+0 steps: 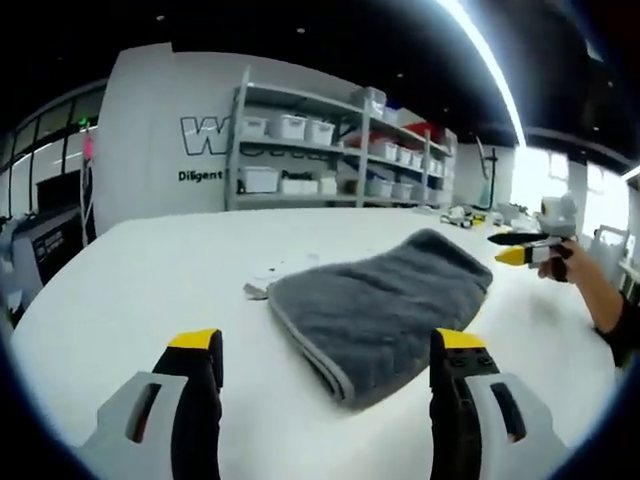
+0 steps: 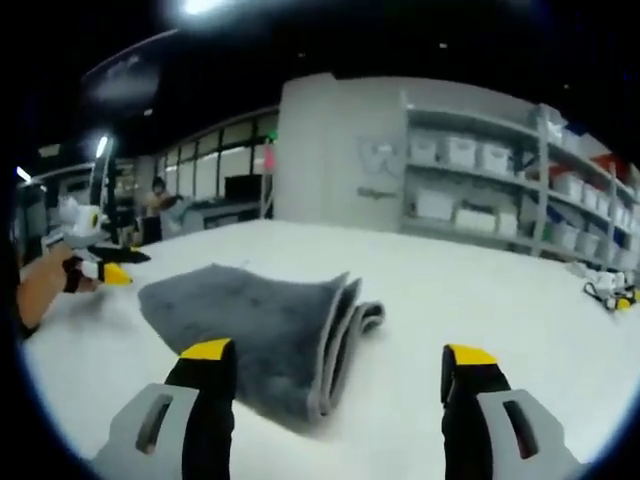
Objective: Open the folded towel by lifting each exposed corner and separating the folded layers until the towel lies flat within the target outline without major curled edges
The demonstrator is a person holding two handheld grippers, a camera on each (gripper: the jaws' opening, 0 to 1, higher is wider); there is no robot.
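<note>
Shelving [image 1: 330, 150] of bins backs table [image 1: 150, 290]; folded towel [image 1: 385, 305] lies unobstructed.

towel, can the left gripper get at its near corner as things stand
Probably yes: the left gripper is open, the towel lies straight ahead on the table, and nothing sits between the jaws and that corner.

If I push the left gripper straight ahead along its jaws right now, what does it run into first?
Most likely the folded grey towel. The left gripper is open and the towel's near folded edge lies on the white table between and just beyond its jaws. Height above the table is hard to judge, so it might pass over.
</note>
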